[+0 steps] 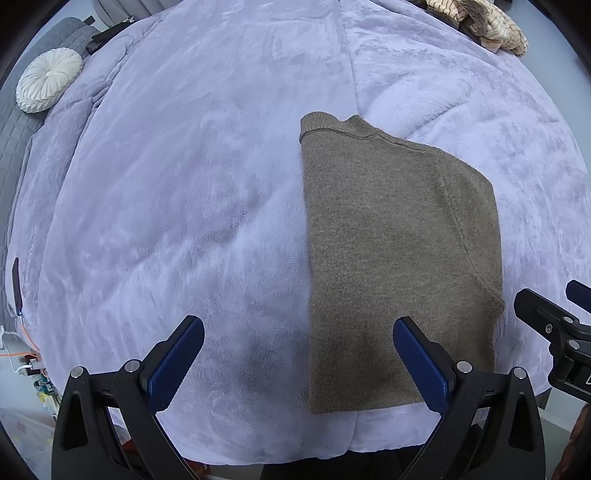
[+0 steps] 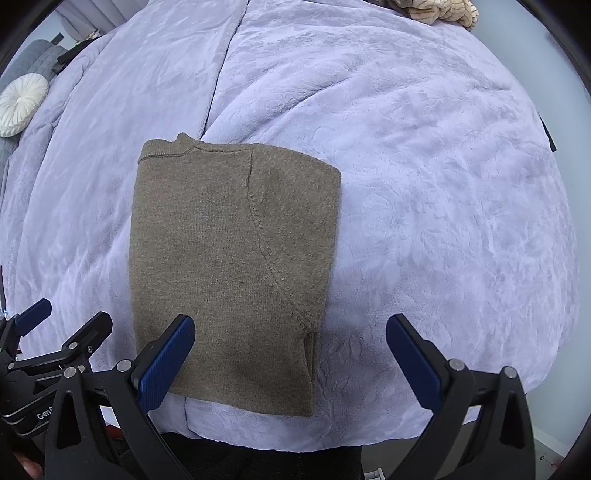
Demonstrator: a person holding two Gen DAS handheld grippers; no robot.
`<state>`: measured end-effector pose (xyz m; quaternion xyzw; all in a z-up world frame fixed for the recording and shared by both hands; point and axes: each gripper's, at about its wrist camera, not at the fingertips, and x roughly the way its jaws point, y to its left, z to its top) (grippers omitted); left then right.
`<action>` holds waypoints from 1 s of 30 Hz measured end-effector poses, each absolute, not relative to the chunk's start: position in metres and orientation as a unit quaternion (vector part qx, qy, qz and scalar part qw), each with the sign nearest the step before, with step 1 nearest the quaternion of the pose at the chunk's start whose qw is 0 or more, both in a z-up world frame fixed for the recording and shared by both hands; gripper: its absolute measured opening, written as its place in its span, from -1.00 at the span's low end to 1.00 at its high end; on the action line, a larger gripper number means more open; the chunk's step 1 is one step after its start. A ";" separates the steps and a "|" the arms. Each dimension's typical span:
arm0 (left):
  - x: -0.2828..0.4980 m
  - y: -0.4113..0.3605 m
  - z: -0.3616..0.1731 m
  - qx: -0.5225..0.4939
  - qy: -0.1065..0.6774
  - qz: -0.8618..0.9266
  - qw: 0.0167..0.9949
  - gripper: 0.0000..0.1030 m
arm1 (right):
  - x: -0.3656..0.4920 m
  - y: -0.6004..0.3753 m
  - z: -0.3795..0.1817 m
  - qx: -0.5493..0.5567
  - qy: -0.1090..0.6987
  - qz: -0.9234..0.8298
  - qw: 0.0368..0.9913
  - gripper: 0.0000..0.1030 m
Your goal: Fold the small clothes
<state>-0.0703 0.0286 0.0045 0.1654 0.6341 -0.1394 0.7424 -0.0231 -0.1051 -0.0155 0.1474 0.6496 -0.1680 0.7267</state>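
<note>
Both the left gripper [image 1: 298, 363] and right gripper [image 2: 290, 362] share one build: black triangular frames with cut-outs, silver screw heads, ribbed blue pads [image 1: 176, 363]. White lettering beside the right gripper's frame perhaps reads "Gen".

A brown knit sweater [image 2: 229, 266] is laid folded, collar at the far end, on a lavender plush blanket [image 2: 424, 184]. The right gripper [image 2: 290, 363] is held wide open above the sweater's near edge. The left gripper [image 2: 62, 314] is seen at lower left. A white round cushion [image 2: 22, 103] and striped cream fabric [image 2: 439, 9] are noted at the far edges.
</note>
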 end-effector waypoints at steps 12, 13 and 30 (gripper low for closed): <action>-0.070 0.028 0.004 0.170 0.633 -0.141 0.742 0.99 | -0.022 -0.105 -0.015 0.146 0.650 -0.169 0.726 0.99; -0.070 0.028 0.004 0.171 0.633 -0.141 0.741 0.99 | -0.022 -0.105 -0.015 0.146 0.650 -0.169 0.726 0.99; -0.069 0.026 0.003 0.179 0.633 -0.145 0.739 0.99 | -0.022 -0.107 -0.015 0.142 0.652 -0.171 0.725 0.99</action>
